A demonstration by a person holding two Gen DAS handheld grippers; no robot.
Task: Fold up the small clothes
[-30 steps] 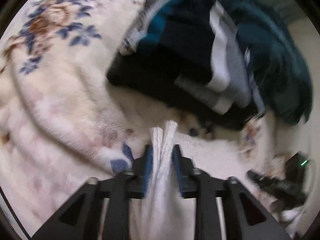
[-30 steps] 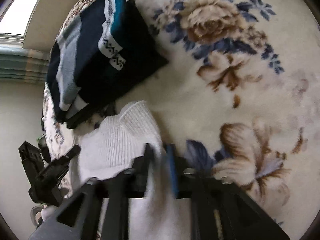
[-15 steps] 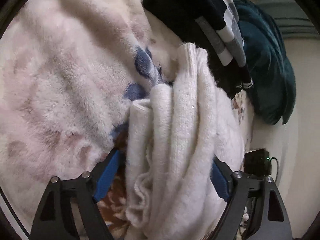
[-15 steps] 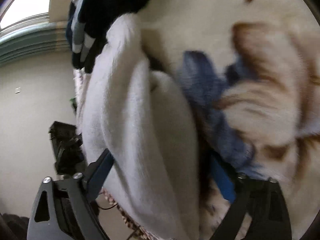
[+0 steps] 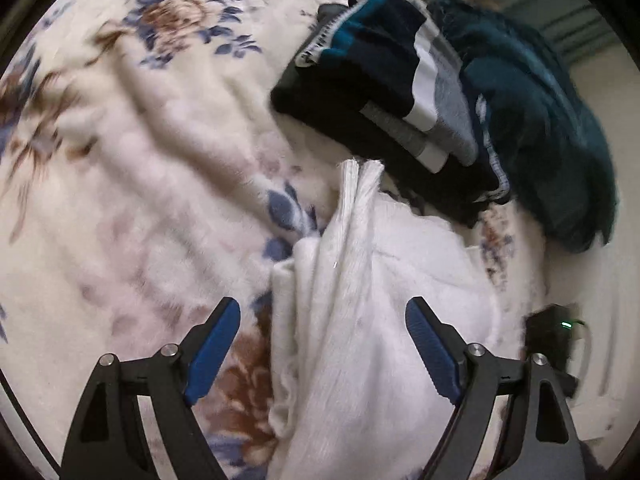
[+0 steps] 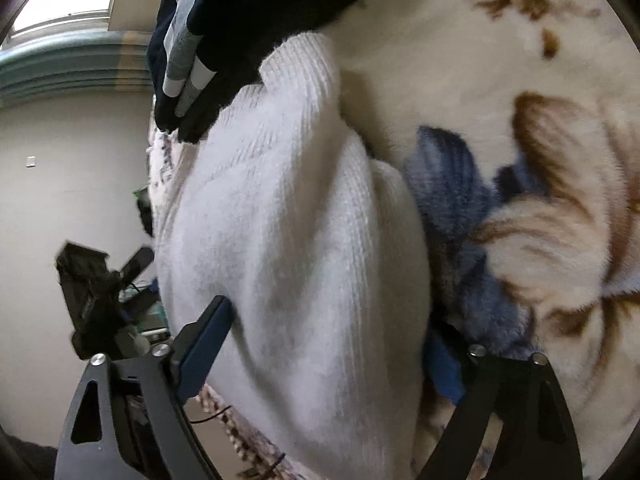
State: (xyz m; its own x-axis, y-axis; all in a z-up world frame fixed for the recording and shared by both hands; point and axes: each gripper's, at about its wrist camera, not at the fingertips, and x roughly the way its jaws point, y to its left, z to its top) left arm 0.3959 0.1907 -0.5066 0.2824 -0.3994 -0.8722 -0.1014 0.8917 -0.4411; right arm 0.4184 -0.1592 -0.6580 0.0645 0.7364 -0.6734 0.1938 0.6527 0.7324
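Both grippers look the same: the left gripper [image 5: 322, 344] and right gripper [image 6: 326, 344] have black angular arms with triangular cutouts, shiny silver screws, and blue finger pads [image 5: 214, 350].

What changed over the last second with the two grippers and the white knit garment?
Both grippers let go: a second ago each was pinched on the white knit garment; now the left gripper and right gripper stand open with the folded garment lying between their fingers on the floral blanket. The folded striped sweater stayed beside it, and the teal garment stayed too.
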